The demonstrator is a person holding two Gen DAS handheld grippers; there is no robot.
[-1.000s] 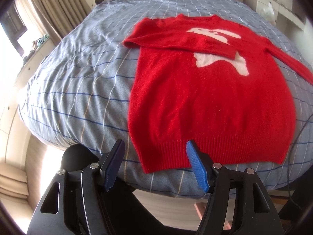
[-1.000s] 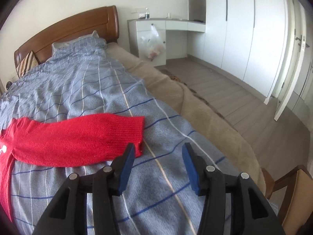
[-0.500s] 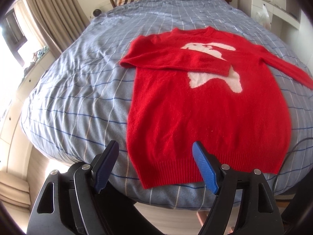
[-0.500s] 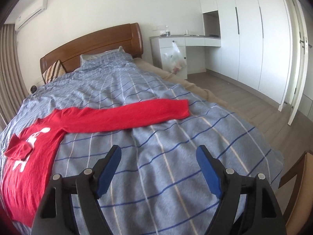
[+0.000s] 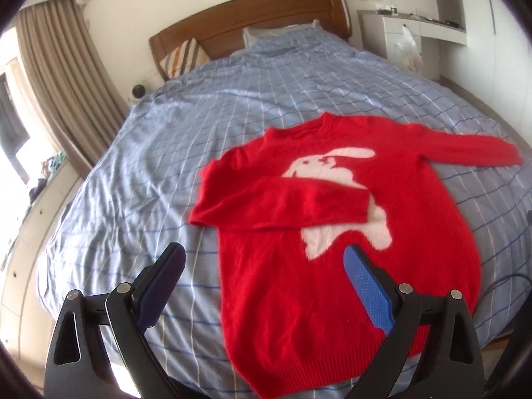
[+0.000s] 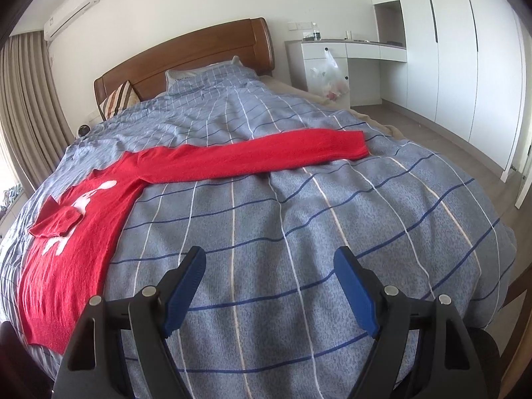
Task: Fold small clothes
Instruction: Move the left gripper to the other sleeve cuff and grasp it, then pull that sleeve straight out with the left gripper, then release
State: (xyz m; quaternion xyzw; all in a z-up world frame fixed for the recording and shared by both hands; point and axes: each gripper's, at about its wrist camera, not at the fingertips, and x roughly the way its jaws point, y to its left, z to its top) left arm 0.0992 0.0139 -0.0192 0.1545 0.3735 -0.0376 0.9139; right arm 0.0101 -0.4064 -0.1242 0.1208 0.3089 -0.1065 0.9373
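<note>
A red sweater (image 5: 349, 249) lies flat, front up, on a blue checked bed cover (image 5: 166, 153), its collar toward the wooden headboard (image 5: 252, 10) at the top of the frame and its hem at the near edge of the bed. One sleeve is already folded across the chest, over the white rabbit figure. The other sleeve (image 6: 252, 159) is spread straight out sideways; in the right wrist view it runs as a long band across the middle of the frame, its cuff ending right of centre.

The left gripper (image 5: 262, 286) hangs above the lower body of the sweater; its jaws are opening and nothing is between them. The right gripper (image 6: 269, 286) stands with its jaws apart over bare cover, holding nothing.

The outstretched sleeve lies ahead of the right gripper, well apart from it, with its long axis crosswise to the way the jaws point. The right hand looks the nearer to the cuff, so folding that sleeve inward probably falls to it
</note>
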